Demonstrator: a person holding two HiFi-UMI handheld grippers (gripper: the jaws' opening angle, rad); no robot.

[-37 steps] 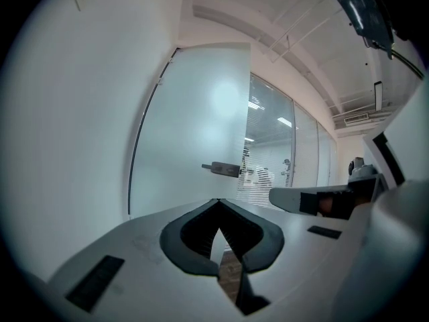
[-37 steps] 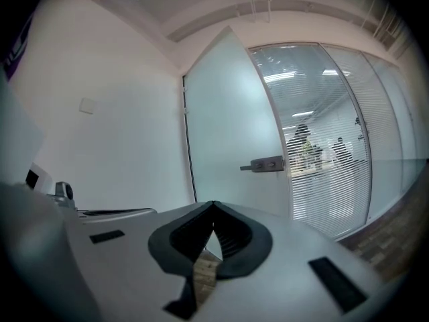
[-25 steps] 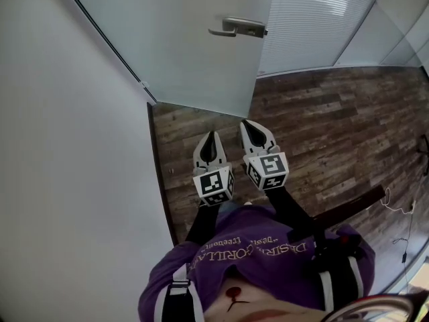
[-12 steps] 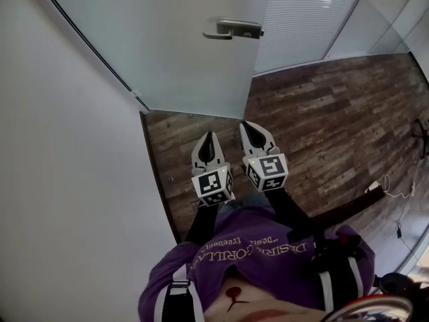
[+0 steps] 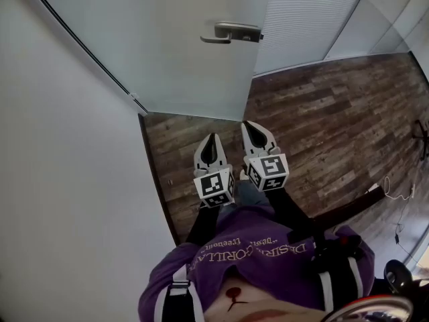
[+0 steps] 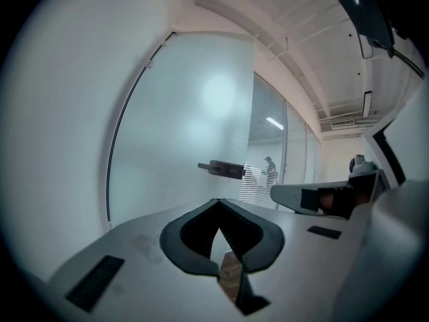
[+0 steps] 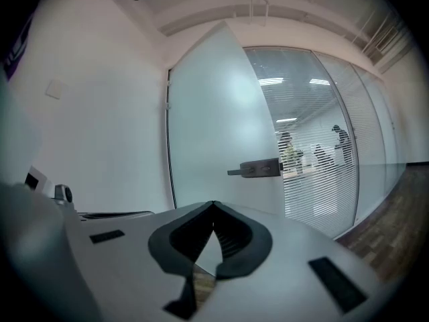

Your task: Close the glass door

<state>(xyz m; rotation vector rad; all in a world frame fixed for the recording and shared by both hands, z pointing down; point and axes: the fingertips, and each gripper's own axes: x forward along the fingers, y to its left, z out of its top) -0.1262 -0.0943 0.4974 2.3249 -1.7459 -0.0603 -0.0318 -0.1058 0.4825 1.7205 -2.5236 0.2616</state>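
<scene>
White wall (image 5: 67, 180) fills the left side of the head view. Glass door (image 5: 174, 59) is frosted, straight ahead, one side at the wall and the handle side out over the floor; it stands at an angle, not closed. Wood floor (image 5: 322, 126) runs right. A partition with blinds (image 5: 308, 19) sits behind the door's free edge. Person's purple shirt (image 5: 268, 267) is at the bottom. Left gripper (image 5: 213, 135) has its jaws pressed together, nothing between them. Right gripper (image 5: 248, 125), just beside it, is the same: tips meet, empty. Both point at the door, well short of it, no contact. Door handle (image 5: 231, 32) is a metal lever, above and ahead of the grippers, untouched.
</scene>
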